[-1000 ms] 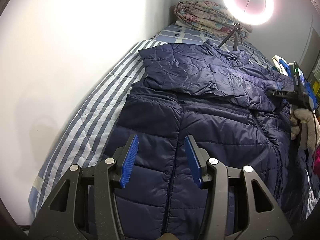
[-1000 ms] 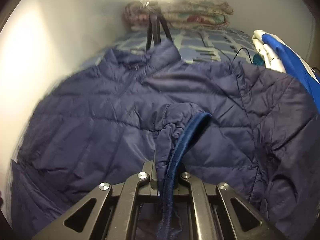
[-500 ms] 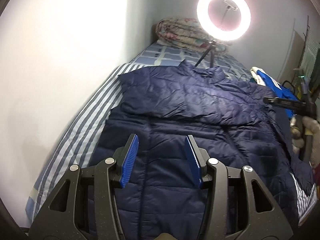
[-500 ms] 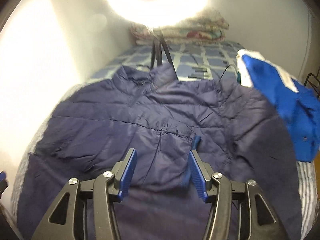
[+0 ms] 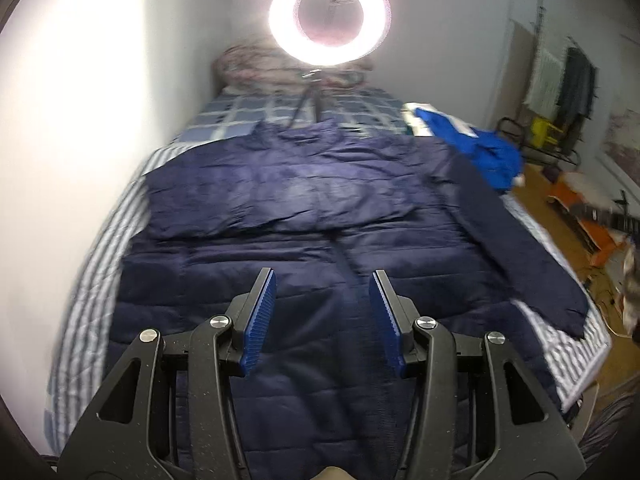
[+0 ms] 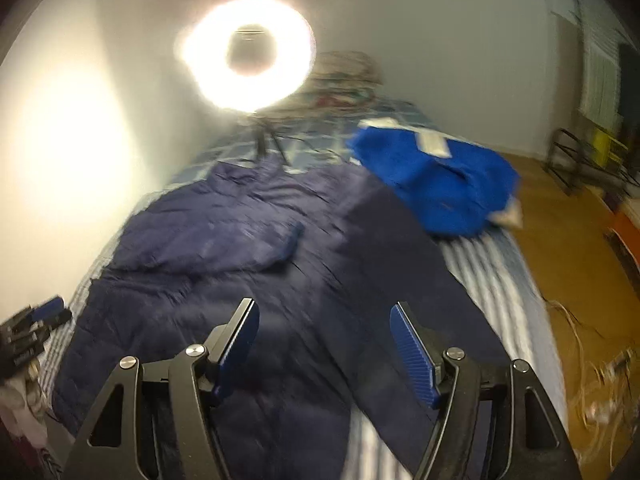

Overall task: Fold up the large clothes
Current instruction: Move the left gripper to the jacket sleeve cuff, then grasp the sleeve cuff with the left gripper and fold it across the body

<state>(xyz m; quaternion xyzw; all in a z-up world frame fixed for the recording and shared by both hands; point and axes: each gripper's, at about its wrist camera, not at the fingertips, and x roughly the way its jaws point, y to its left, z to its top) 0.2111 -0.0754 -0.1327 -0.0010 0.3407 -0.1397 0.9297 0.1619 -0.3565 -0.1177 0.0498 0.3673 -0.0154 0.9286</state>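
Note:
A navy quilted jacket (image 5: 304, 264) lies flat, front up, on the striped bed (image 5: 92, 280). One sleeve (image 5: 248, 200) is folded across its chest. The other sleeve (image 5: 516, 248) lies stretched out towards the bed's right edge. My left gripper (image 5: 322, 300) is open and empty above the jacket's lower front. The jacket also shows in the right wrist view (image 6: 248, 264), blurred. My right gripper (image 6: 324, 336) is open and empty above the jacket's right side, near the stretched sleeve (image 6: 404, 280). The left gripper shows small at that view's left edge (image 6: 36, 324).
A lit ring light (image 5: 328, 20) on a tripod stands at the bed's far end before folded quilts (image 5: 256, 68). A bright blue garment (image 6: 436, 180) lies on the bed's far right. A white wall (image 5: 80, 120) runs along the left. Wooden floor with clutter (image 5: 580, 216) lies to the right.
My right gripper has let go of the sleeve cuff, opened and drawn back. That sleeve now lies across the chest. My left gripper has drawn back and swung right, staying open.

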